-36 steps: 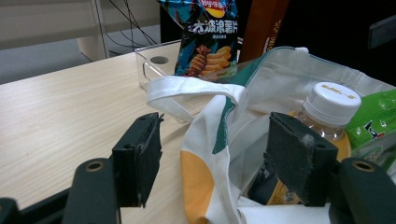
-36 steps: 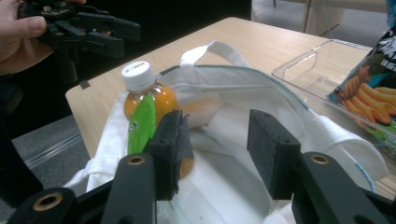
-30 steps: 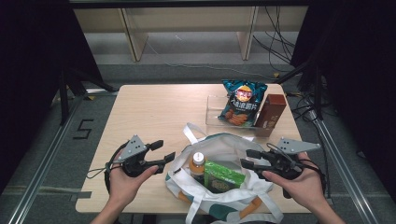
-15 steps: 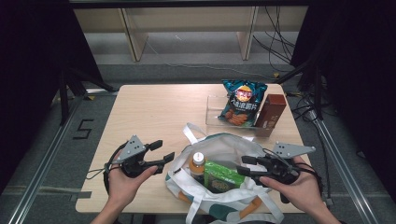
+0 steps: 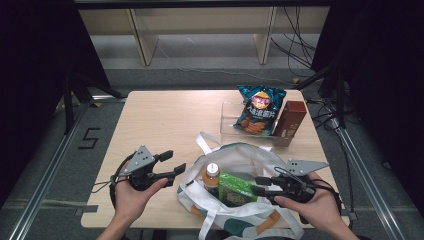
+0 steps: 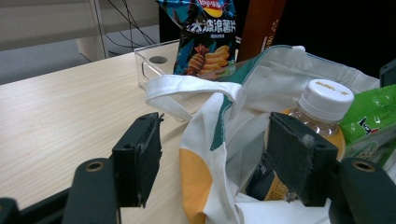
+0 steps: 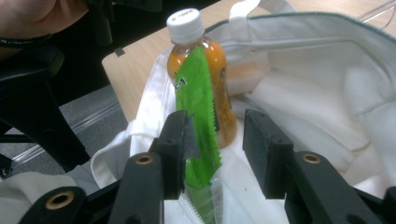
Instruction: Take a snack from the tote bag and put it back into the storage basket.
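The right gripper (image 7: pixel 215 140), its jaws just closing, brackets the green packet (image 7: pixel 196 116) in the white tote bag (image 5: pixel 235 162), one pad touching, one apart. The left gripper (image 6: pixel 215 158) gapes across the bag's rim. Beyond lies bare table (image 5: pixel 165 117).

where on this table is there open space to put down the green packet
The bare tabletop between the left claw, the clear bin and the far edge is free. Crowded: the tote bag in front, chip bag and brown carton far right.
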Demonstrator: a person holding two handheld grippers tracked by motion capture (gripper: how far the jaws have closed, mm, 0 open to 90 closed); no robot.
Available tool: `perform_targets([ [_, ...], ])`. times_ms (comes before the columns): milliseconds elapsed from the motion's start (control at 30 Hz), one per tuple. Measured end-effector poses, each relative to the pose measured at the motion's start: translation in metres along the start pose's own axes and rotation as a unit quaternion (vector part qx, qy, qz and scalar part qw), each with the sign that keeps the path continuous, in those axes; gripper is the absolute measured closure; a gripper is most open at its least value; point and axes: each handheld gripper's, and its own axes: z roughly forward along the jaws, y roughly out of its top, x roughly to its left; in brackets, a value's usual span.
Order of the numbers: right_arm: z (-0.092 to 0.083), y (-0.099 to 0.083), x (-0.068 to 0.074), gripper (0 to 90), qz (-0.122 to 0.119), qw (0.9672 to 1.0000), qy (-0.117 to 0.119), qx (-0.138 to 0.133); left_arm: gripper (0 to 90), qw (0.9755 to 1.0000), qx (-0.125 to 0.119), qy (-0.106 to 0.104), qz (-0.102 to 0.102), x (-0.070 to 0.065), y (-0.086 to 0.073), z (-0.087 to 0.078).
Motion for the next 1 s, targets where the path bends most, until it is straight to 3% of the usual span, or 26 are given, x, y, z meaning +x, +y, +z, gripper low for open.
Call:
perform_targets([
  [300, 0.0024, -0.0034, 0.001, 73.0, -0.007, 0.9999, -0.01, 0.01, 34.9, 1.0, 0.001, 0.0, 0.0, -0.0004, -0.0002, 0.0003],
  [400, 0.0021, -0.0034, 0.0029, 76.9, 0.001, 0.9998, -0.009, 0.018, 35.0, 1.0, 0.001, 0.0, 0.0, -0.0002, -0.0005, 0.0003],
  [567, 0.0021, -0.004, 0.003, 89.5, -0.011, 0.9995, -0.017, 0.023, 34.9, 1.0, 0.001, 0.0, 0.0, -0.0004, -0.0004, 0.0003],
  [667, 0.0019, -0.0038, 0.0028, 90.0, -0.025, 0.9991, -0.022, 0.028, 34.9, 1.0, 0.002, 0.0, 0.0, -0.0005, -0.0007, 0.0003],
  [700, 0.0023, -0.004, 0.0051, 90.0, -0.016, 0.9992, -0.023, 0.029, 34.9, 1.0, 0.002, 0.0, 0.0, -0.0005, -0.0007, 0.0004],
  [767, 0.0016, -0.0027, 0.004, 90.0, -0.041, 0.9983, -0.035, 0.024, 34.9, 1.0, 0.002, 0.0, 0.0, -0.0003, -0.0006, 0.0004],
  [800, 0.0014, -0.0027, 0.0063, 90.0, -0.032, 0.9986, -0.031, 0.029, 34.9, 1.0, 0.002, 0.0, 0.0, -0.0002, -0.0007, 0.0004],
  [900, 0.0021, -0.0017, 0.0062, 90.0, -0.059, 0.9971, -0.045, 0.018, 34.9, 1.0, 0.003, 0.0, 0.0, -0.0004, -0.0011, 0.0004],
  [967, 0.0015, -0.0006, 0.0076, 90.0, -0.065, 0.9963, -0.055, 0.013, 34.9, 1.0, 0.002, -0.001, -0.001, -0.0006, -0.0012, 0.0003],
  [1000, 0.0009, -0.0002, 0.0096, 90.0, -0.056, 0.9968, -0.056, 0.013, 34.9, 1.0, 0.002, -0.001, -0.001, -0.0007, -0.0011, 0.0002],
])
